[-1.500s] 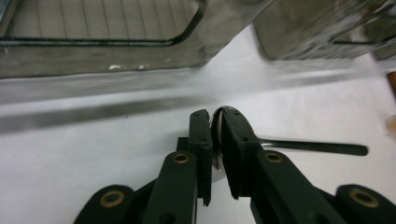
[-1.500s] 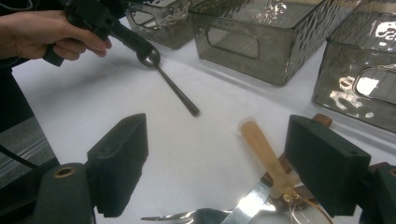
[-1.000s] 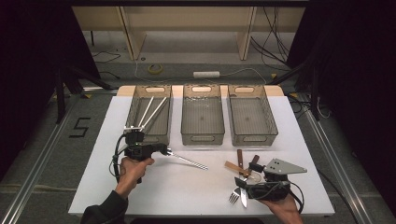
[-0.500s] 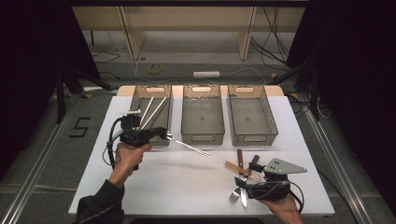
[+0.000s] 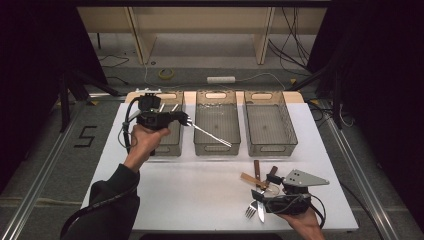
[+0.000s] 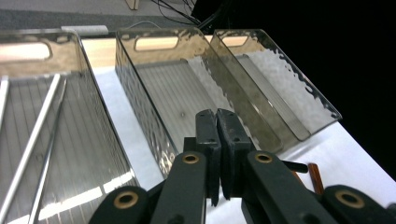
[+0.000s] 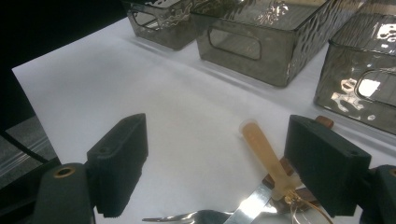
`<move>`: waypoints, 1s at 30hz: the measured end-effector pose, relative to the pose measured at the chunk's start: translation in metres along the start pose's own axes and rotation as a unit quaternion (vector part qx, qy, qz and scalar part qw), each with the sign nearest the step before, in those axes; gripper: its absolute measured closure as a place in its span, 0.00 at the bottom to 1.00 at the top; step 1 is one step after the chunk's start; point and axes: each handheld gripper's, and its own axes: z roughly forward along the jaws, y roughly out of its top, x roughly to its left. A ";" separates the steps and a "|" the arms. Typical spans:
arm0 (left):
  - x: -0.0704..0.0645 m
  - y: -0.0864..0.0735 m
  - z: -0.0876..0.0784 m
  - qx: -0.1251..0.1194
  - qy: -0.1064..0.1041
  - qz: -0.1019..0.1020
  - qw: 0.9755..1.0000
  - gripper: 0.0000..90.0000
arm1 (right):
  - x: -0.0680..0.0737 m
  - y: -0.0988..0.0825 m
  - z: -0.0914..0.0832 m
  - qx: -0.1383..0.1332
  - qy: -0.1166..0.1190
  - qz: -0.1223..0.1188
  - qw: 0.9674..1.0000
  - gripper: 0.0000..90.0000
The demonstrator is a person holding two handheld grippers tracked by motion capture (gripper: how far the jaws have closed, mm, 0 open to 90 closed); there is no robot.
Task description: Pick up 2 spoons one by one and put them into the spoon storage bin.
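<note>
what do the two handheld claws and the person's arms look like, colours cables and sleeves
Both are black tools gripped by hand. The left claw has a boxy black block on top and a black cable looping below the hand; its black arms carry brass-coloured rivets and flat pads. The right claw bears a grey three-cornered plate, a black cable, and blocky black pads. The left forearm wears a dark sleeve.
</note>
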 end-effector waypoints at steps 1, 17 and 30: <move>0.000 0.004 0.003 0.001 -0.002 0.004 1.000 0.98 | 0.000 0.000 0.000 -0.001 0.000 0.002 1.000 0.25; -0.003 0.027 0.045 0.021 0.013 0.032 0.999 0.98 | -0.001 0.000 -0.001 -0.005 0.001 0.001 1.000 0.25; 0.002 0.027 0.082 0.052 0.029 0.045 0.997 0.97 | -0.001 0.000 -0.001 -0.004 0.002 -0.001 1.000 0.25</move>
